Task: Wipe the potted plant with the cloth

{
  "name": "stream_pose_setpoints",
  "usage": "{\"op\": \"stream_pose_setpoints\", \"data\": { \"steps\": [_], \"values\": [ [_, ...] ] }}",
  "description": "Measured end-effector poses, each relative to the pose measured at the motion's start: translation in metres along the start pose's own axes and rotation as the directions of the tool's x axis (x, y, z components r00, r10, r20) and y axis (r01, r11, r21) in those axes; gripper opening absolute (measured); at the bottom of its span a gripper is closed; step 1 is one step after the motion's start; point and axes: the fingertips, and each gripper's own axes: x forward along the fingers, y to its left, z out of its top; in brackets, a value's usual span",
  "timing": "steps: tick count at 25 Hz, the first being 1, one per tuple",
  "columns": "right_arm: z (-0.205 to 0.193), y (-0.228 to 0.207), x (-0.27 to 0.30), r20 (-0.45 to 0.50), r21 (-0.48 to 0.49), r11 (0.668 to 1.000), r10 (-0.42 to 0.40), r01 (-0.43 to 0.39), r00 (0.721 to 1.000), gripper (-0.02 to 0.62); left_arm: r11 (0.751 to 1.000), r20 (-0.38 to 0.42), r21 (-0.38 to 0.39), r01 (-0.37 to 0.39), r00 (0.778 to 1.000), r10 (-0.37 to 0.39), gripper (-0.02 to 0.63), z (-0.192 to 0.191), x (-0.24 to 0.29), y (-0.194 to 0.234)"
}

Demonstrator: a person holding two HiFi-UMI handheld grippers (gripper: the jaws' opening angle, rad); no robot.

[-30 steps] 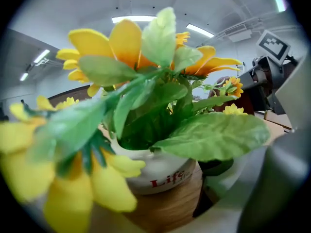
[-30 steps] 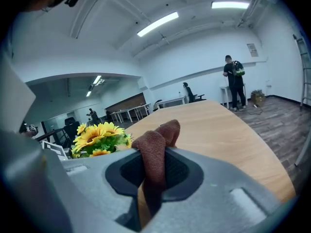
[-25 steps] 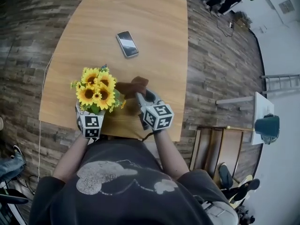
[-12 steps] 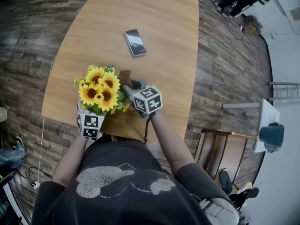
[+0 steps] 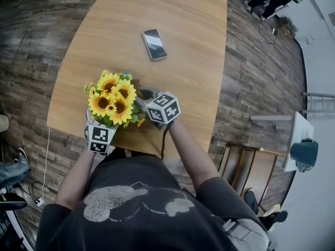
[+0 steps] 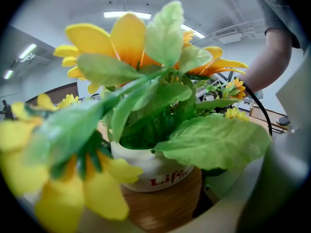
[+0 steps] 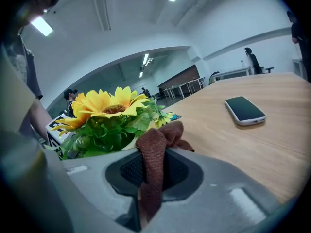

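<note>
The right gripper (image 7: 151, 178) was clamped on a crumpled brown cloth (image 7: 158, 144). The yellow sunflower plant in a white pot (image 7: 104, 123) stood just to its left, near the light wooden table's (image 5: 183, 46) front edge. The left gripper (image 5: 99, 128), jaws apart, framed the pot.

The potted plant of artificial sunflowers (image 5: 112, 99) has yellow petals, dark brown centres and green leaves. Its round white ceramic pot (image 6: 150, 171) bears red lettering. The rust-brown woven cloth (image 7: 154, 154) lies against pale grey fingers (image 7: 233, 193). The wooden table (image 5: 183, 61) is honey-coloured. The flat glossy phone (image 5: 154, 44) is black with a silver rim.
</note>
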Motion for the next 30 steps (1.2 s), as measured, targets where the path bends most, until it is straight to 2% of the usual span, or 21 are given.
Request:
{"op": "stream_pose_setpoints", "data": {
  "steps": [11,20,26,30],
  "values": [
    [-0.032,0.028,-0.021,-0.017,0.011,1.000,-0.001,0.002,1.000,0.049,0.999,0.021,0.023,0.047,0.999,-0.048,0.586,-0.003,-0.002,-0.001],
    [-0.057,0.063,-0.033,-0.049,0.030,0.999,0.019,-0.017,0.999,0.049,0.981,0.021,0.100,0.169,0.985,-0.172,0.586,-0.003,0.000,-0.007],
    [-0.063,0.065,-0.047,-0.022,0.058,0.998,-0.035,0.036,0.999,0.049,0.938,0.001,0.175,0.300,0.953,-0.304,0.586,-0.003,0.000,-0.020],
    [-0.062,0.054,-0.072,0.027,0.107,0.988,-0.117,0.114,0.993,0.049,0.883,-0.027,0.239,0.403,0.912,-0.409,0.586,-0.001,0.000,-0.033]
  ]
}}
